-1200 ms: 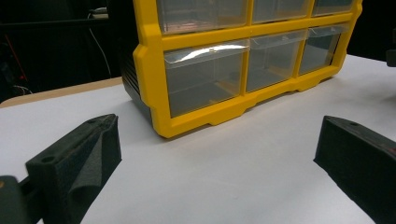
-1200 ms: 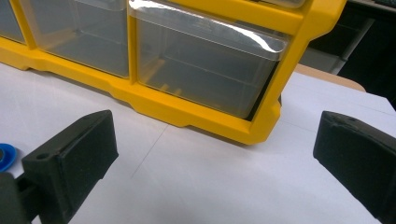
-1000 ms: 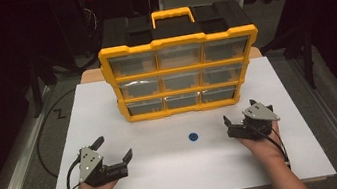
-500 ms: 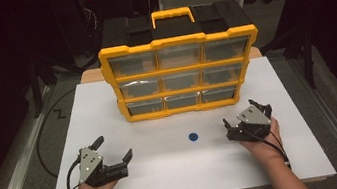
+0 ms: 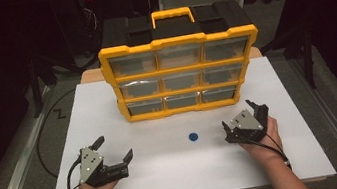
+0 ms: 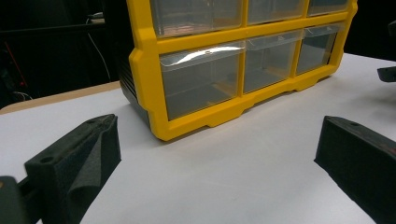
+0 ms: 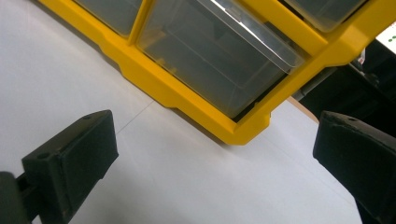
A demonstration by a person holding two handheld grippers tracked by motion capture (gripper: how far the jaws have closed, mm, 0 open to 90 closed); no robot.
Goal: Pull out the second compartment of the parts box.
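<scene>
Yellow frame, clear drawers: the organizer (image 5: 181,75) stands upright toward the far side of my white table (image 5: 107,103), three rows of three drawers facing me, a yellow handle (image 5: 172,15) on top and a black back behind. Nothing of mine touches it. My left tongs (image 5: 114,149) rest on the table near its front-left corner, well short of the organizer, jaws spread wide with nothing between them; along them I see the organizer's bottom-left drawer (image 6: 201,79) and only bare table in the gap. My right tongs (image 5: 242,116) sit near the front right, also apart from the organizer, jaws just as wide and empty, aimed at its bottom-right drawer (image 7: 219,51). Between my hands, nearer the right, a small blue dot (image 5: 193,137) marks the table, just in front of the organizer's middle.
</scene>
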